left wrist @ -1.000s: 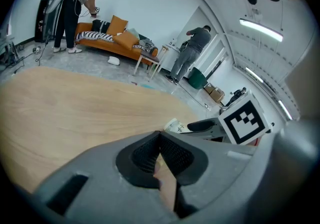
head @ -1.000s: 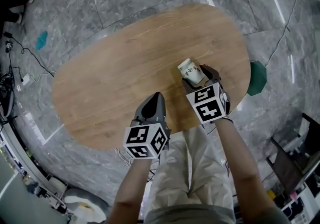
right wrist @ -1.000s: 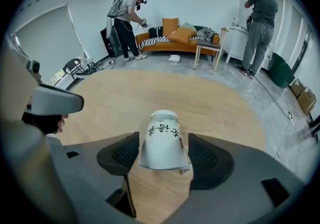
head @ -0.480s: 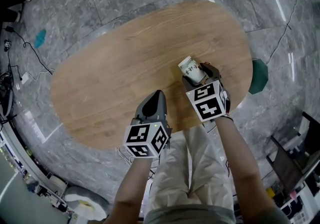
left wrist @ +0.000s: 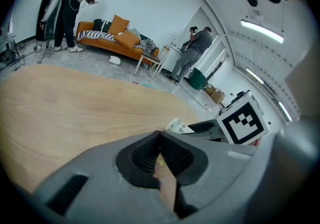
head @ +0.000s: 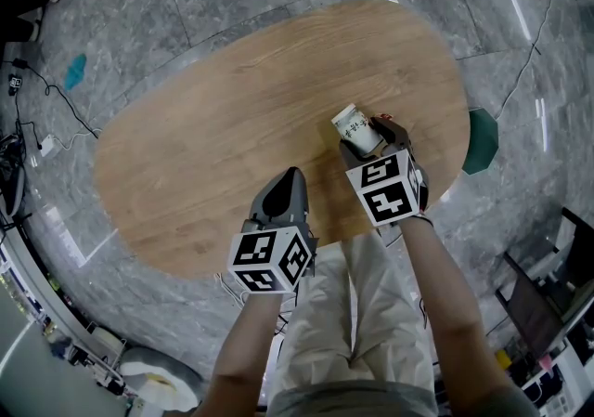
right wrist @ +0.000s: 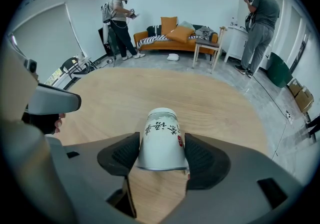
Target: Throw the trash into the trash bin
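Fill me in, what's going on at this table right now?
A person works a gripper in each hand over an oval wooden table. The right gripper has its fingers shut on a white printed paper cup, the only trash on the table. The left gripper is shut and empty near the table's near edge. The cup is not yet binned; what looks like a green bin stands on the floor past the table's right end.

- In the head view, the green bin shows only in part; the table edge covers its left side.
- From the left gripper view, the paper cup is mostly hidden behind the left gripper and its own grey body.
- The pads of the right gripper cover the cup's sides low down.
- The cup's print is too small to read in the head view.
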